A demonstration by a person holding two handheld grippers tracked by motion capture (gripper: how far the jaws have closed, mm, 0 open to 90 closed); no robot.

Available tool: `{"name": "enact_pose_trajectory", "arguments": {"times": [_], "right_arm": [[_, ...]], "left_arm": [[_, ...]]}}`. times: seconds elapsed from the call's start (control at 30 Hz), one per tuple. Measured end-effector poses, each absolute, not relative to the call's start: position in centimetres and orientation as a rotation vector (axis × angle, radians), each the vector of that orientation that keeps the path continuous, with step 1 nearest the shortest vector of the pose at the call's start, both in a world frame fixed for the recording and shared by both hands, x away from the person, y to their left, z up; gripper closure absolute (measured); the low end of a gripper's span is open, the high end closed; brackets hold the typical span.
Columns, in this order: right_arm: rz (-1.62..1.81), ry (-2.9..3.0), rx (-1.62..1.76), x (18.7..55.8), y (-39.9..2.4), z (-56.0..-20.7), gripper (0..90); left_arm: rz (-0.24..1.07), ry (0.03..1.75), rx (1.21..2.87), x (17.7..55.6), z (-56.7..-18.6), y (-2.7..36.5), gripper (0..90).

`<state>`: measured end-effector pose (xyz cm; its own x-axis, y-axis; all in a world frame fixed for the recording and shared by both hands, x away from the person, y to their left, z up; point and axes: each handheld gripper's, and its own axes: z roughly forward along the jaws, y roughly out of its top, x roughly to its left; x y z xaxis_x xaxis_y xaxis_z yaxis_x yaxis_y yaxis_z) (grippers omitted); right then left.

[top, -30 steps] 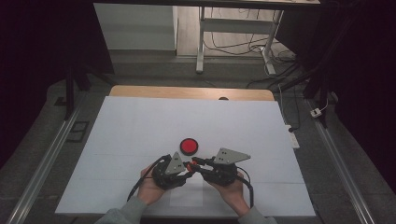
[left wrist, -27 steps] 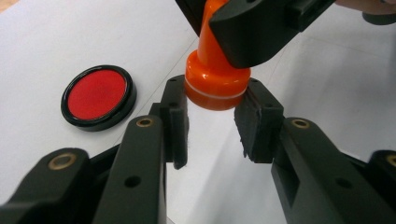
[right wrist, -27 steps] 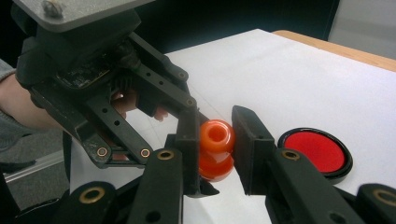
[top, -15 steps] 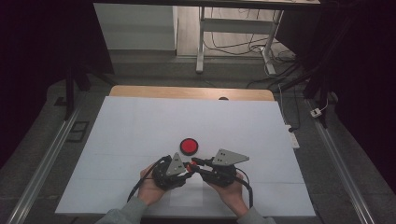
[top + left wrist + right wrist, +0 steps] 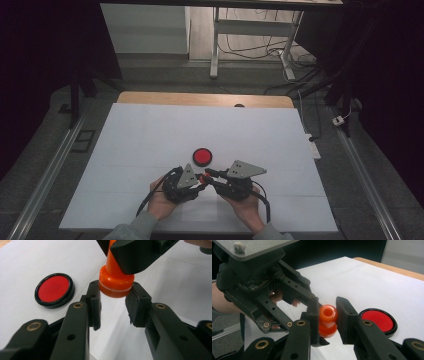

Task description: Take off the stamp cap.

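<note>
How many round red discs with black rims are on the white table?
1: the round red disc with a black rim lies flat on the white table, just beyond both grippers' tips.

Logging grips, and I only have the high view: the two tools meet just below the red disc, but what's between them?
Observer: An orange stamp-like piece. The left tool is clamped on its wide, ringed base.
Operator: And the right tool, same spot?
Observer: No. The right tool pinches the narrower opposite end, which has a round hole in its tip.
</note>
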<state>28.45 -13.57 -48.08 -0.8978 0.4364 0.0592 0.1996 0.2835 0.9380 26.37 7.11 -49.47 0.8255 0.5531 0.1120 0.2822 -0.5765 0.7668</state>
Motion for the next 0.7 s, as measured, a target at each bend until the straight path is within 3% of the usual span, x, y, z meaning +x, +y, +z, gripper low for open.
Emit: {"name": "enact_pose_trajectory", "arguments": {"times": [0.7], "right_arm": [[1.664, 2.324, 0.617, 28.34, -13.66, -48.25, 72.6]], "left_arm": [[0.444, 0.621, 2.198, 26.29, -49.75, 6.93, 66.2]]}}
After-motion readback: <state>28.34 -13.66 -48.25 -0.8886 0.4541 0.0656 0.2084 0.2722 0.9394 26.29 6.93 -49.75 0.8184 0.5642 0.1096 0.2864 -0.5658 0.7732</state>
